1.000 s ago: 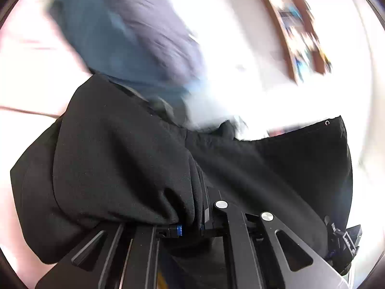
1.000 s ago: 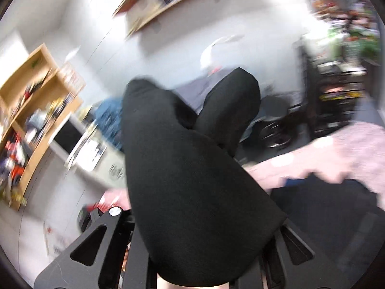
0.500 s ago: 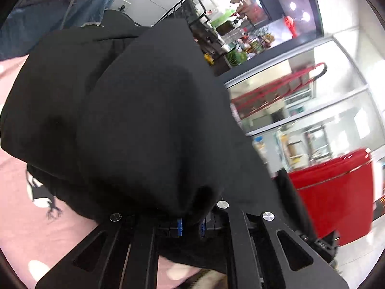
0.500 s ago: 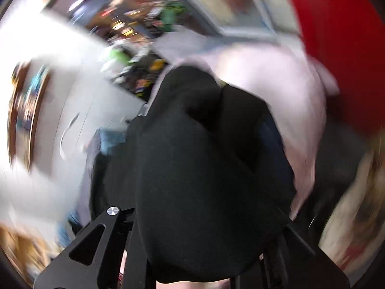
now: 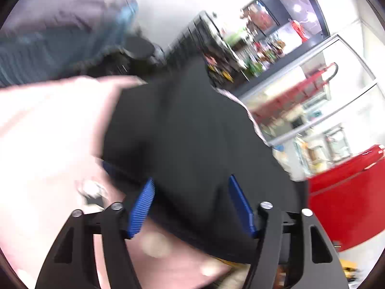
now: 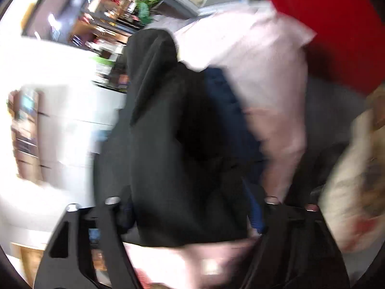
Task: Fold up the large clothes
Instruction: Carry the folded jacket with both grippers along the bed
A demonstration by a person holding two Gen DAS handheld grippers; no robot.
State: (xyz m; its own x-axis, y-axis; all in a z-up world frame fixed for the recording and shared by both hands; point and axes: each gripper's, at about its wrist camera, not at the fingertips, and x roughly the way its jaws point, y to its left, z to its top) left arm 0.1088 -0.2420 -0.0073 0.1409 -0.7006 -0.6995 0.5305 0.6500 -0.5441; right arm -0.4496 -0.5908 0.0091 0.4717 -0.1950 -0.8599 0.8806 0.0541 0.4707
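Writing unreadable, blur; left claw (image 5: 191,207), right claw (image 6: 192,213) opening, black garment (image 5: 192,132) between.

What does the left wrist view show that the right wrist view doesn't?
Left wrist only: a blue-grey heap of cloth at top left, and both blue pads of the left gripper clear of the black garment as its jaws open. Right wrist only: wooden shelves at left, and the right gripper, also opening, with the garment bunched between its fingers. Both: black garment, pink cover, red cabinet.
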